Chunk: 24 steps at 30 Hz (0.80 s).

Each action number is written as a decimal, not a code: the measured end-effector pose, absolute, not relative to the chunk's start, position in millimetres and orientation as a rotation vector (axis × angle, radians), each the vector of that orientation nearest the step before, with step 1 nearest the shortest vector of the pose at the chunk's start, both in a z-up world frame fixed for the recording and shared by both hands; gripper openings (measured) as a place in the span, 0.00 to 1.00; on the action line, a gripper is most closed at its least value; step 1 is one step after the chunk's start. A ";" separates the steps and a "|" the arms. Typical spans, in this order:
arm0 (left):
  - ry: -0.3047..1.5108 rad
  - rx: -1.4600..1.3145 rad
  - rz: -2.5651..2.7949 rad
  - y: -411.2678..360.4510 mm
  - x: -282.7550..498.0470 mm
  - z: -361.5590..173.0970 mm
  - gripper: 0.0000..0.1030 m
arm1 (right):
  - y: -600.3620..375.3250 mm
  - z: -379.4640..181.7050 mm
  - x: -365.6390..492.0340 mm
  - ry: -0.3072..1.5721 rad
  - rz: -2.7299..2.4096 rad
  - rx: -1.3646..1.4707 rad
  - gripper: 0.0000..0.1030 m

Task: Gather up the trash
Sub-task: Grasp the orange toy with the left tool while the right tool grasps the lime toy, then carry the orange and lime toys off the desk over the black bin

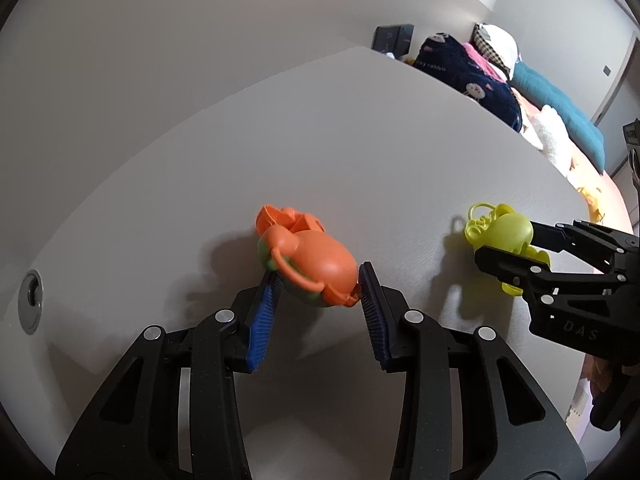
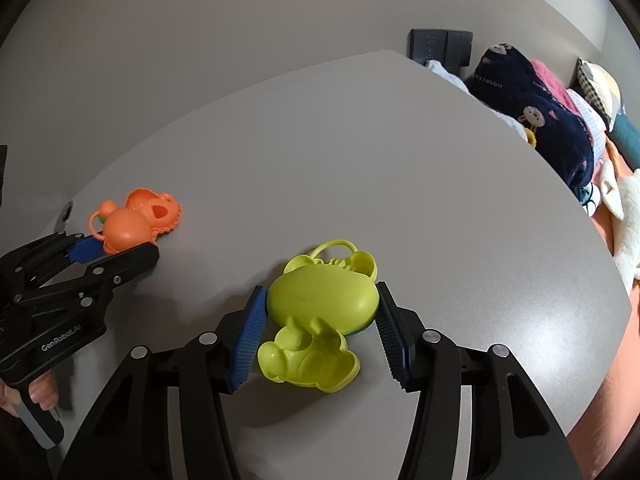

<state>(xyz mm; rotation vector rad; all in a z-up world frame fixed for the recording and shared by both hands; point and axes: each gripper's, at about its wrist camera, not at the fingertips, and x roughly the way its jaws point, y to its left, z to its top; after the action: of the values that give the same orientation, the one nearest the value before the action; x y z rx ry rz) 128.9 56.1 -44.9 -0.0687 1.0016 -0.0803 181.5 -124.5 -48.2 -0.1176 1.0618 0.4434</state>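
Note:
An orange plastic toy with a loop handle is clamped between the blue pads of my left gripper, over the grey table. It also shows in the right wrist view, with the left gripper around it. A yellow-green plastic toy sits between the pads of my right gripper, which touch its sides. In the left wrist view the right gripper grips that yellow-green toy.
A round metal grommet is set in the table at the left. Behind the table's far edge lies a bed with a navy blanket, a teal cushion and white plush toys. A dark wall socket is on the wall.

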 end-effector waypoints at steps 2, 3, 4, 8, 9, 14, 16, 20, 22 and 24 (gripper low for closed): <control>0.993 -0.065 -0.083 53.1 129.4 -41.7 0.38 | -126.8 -42.3 179.2 1.052 0.445 -0.108 0.53; 0.987 -0.062 -0.085 51.4 128.5 -39.1 0.38 | -128.9 -38.5 177.5 1.044 0.445 -0.104 0.53; 0.981 -0.058 -0.088 49.1 127.9 -36.6 0.38 | -131.3 -34.7 175.8 1.037 0.443 -0.100 0.53; 0.960 -0.044 -0.104 40.0 124.6 -27.8 0.38 | -140.1 -23.6 171.0 1.016 0.434 -0.081 0.53; 0.955 -0.040 -0.109 37.4 124.4 -25.7 0.38 | -142.9 -20.6 169.3 1.011 0.431 -0.076 0.53; 0.937 -0.015 -0.135 20.7 122.9 -16.4 0.38 | -157.3 -9.6 160.8 0.988 0.414 -0.054 0.53; 0.931 -0.005 -0.146 13.7 123.7 -13.3 0.38 | -164.5 -5.0 156.0 0.978 0.405 -0.046 0.53; 0.919 0.015 -0.171 -2.0 121.1 -6.9 0.38 | -178.9 2.0 146.7 0.962 0.387 -0.031 0.53; 0.916 0.024 -0.184 -10.4 118.8 -4.7 0.38 | -187.6 4.9 140.9 0.957 0.375 -0.023 0.53; 0.912 0.034 -0.198 -20.2 115.3 -3.1 0.38 | -195.2 6.7 135.8 0.955 0.365 -0.018 0.54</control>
<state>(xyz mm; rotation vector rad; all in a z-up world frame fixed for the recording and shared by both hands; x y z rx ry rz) 115.3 -20.2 -3.1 0.0341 0.9124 -0.1983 135.8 -195.2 6.7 -0.0179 0.9546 0.3646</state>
